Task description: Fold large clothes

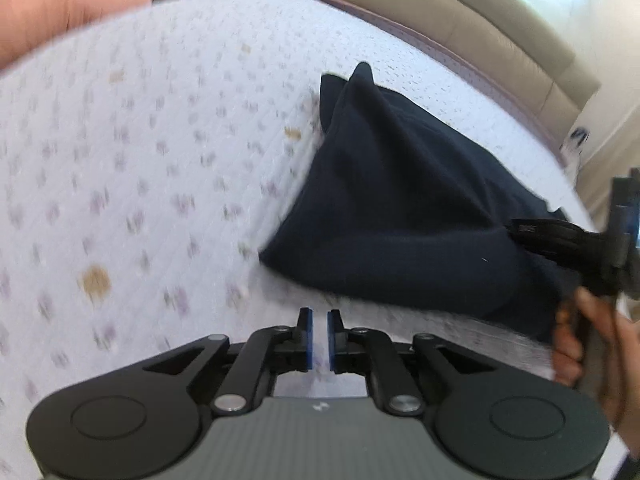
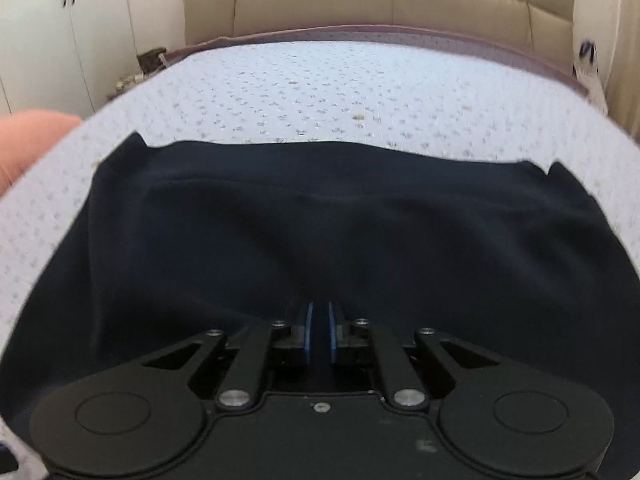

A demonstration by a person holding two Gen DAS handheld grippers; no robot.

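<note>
A dark navy garment (image 1: 404,208) lies folded on the white patterned bedspread (image 1: 140,160). In the right wrist view the garment (image 2: 320,232) fills the lower half. My right gripper (image 2: 319,332) is shut on the near edge of the garment; it also shows in the left wrist view (image 1: 560,240) at the right, held by a hand. My left gripper (image 1: 317,338) is nearly shut and empty, over bare bedspread just left of the garment.
A beige padded headboard (image 2: 380,0) runs along the far side of the bed. White wardrobe doors (image 2: 60,32) stand at the far left. A pink pillow (image 1: 60,4) lies at the bed's left corner, also in the right wrist view (image 2: 28,140).
</note>
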